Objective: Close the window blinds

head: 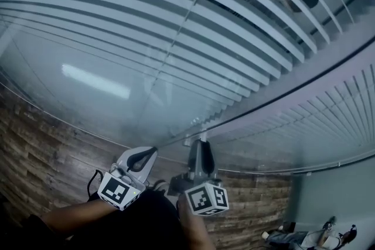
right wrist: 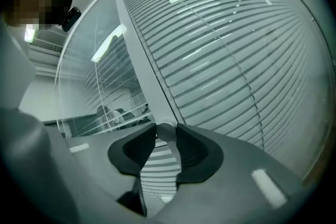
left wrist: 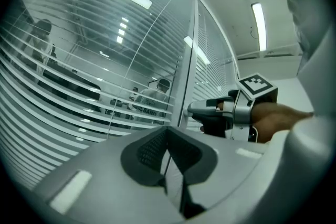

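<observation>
Blinds point(head: 176, 38) fill most of the head view. On the L pane the slats stop partway down, w/ bare glass point(head: 94, 102) under their lowest edge. On the R pane they run on to the frame at the bottom. Slats on the L pane are tilted open (people show through the gaps in the left gripper view). Those right of the post point(right wrist: 142, 71) lie flatter, w/ thin gaps.

Plank floor point(head: 47, 143) lies below the glass; the post marks the edge btwn the two panes.

Both grippers sit low, side by side, just off the glass, w/ open room to their left along the bare pane.

Right gripper point(head: 202, 142) is by the post, its jaws closed on a thin grey rod point(right wrist: 166, 132), both pads touching it.

Left gripper point(head: 151, 152) has its jaws a narrow gap apart, w/ nothing clearly held.
</observation>
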A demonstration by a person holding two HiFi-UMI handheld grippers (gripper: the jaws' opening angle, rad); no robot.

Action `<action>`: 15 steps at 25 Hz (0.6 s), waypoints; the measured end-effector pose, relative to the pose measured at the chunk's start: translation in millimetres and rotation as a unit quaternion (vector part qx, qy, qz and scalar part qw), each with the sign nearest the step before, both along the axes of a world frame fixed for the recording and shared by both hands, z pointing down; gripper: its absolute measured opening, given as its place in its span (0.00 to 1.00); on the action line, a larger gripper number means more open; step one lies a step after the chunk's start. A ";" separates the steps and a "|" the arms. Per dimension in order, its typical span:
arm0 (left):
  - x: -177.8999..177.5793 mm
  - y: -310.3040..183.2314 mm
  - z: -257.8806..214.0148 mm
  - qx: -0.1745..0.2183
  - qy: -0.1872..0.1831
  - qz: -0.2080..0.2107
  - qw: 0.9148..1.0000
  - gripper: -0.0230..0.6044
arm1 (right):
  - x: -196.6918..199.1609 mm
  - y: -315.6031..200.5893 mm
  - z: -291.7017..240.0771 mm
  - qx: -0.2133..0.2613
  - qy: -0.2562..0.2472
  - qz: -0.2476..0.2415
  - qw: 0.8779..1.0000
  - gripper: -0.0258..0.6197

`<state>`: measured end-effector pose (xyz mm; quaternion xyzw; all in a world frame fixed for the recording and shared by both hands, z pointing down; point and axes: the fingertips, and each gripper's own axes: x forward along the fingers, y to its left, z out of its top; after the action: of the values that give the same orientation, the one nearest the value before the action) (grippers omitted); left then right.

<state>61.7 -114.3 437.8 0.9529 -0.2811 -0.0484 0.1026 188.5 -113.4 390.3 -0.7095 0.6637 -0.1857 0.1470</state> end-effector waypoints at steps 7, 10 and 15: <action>-7.2 1.5 2.3 -0.004 0.000 -0.003 1.000 0.04 | -3.7 0.1 0.3 -0.028 0.156 -0.010 0.987 0.24; -11.4 1.6 3.4 -0.006 -0.001 -0.006 1.000 0.04 | -8.1 -1.0 0.2 -0.053 0.287 -0.015 0.956 0.24; -19.5 1.8 3.7 -0.004 -0.005 -0.009 1.000 0.04 | -15.9 -4.4 -2.8 -0.069 0.428 -0.015 0.901 0.24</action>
<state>42.1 -112.4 441.5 0.9502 -0.2901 -0.0436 0.1051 172.6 -117.8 387.5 -0.7188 0.6592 0.0882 -0.2028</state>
